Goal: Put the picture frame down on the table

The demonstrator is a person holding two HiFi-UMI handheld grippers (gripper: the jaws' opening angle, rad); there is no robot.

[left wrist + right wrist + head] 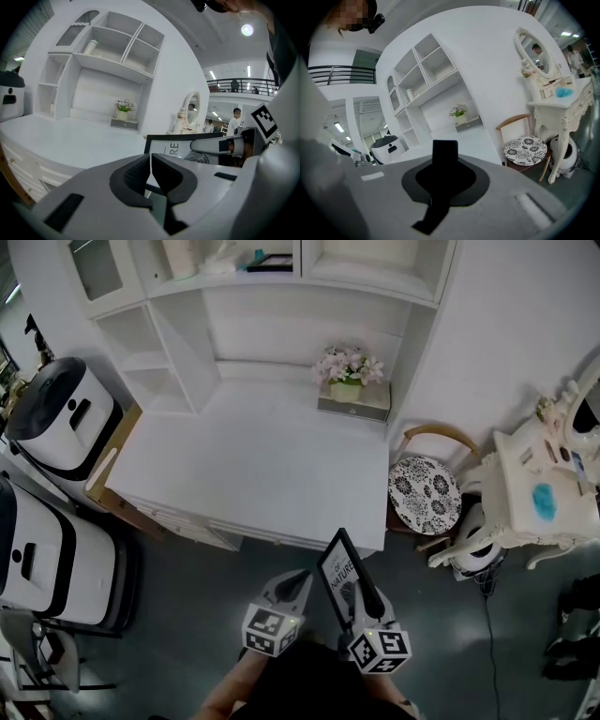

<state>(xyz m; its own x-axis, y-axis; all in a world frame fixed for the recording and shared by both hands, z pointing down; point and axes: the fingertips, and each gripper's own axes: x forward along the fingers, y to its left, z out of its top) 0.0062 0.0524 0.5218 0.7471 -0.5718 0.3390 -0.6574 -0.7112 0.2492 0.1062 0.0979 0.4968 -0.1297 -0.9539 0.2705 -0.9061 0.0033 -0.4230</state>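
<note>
White table [253, 474] ahead — right gripper [360, 594] clamps the picture frame [338, 565].

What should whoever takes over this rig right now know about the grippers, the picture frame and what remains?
Right gripper: shut on the picture frame, which is held in the air at the near edge of the white table.
Left gripper: shut, empty, just beside the frame.
Done: frame is in the grip.
Left: carry it over the tabletop, set it down, let go.
</note>
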